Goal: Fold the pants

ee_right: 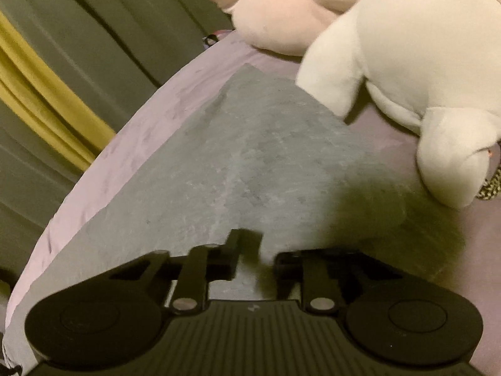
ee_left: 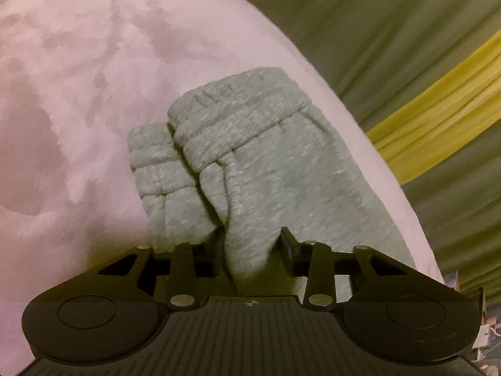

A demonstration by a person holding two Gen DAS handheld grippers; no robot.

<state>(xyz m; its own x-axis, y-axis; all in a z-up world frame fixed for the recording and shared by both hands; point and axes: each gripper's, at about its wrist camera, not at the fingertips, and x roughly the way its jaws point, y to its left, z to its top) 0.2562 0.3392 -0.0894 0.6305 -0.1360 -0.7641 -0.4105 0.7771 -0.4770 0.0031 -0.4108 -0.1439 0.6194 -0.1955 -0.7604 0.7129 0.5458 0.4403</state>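
Observation:
Grey sweatpants (ee_left: 266,169) lie on a lilac bed cover (ee_left: 78,78); their two ribbed leg cuffs (ee_left: 231,106) show side by side just ahead of my left gripper. My left gripper (ee_left: 253,247) is shut on a bunched fold of the grey cloth, which fills the gap between its black fingers (ee_left: 289,246). In the right wrist view the sweatpants (ee_right: 235,156) spread flat and wide over the bed cover (ee_right: 131,156). There my right gripper (ee_right: 266,253) stands nearly closed at the near edge of the cloth, pinching a narrow ridge of grey fabric.
A white plush toy (ee_right: 422,62) lies beside the pants' far right edge, with a pink plush (ee_right: 275,9) behind it. Olive curtains with a yellow stripe (ee_left: 438,103) hang past the bed's edge. Clutter shows at the lower right (ee_left: 488,329).

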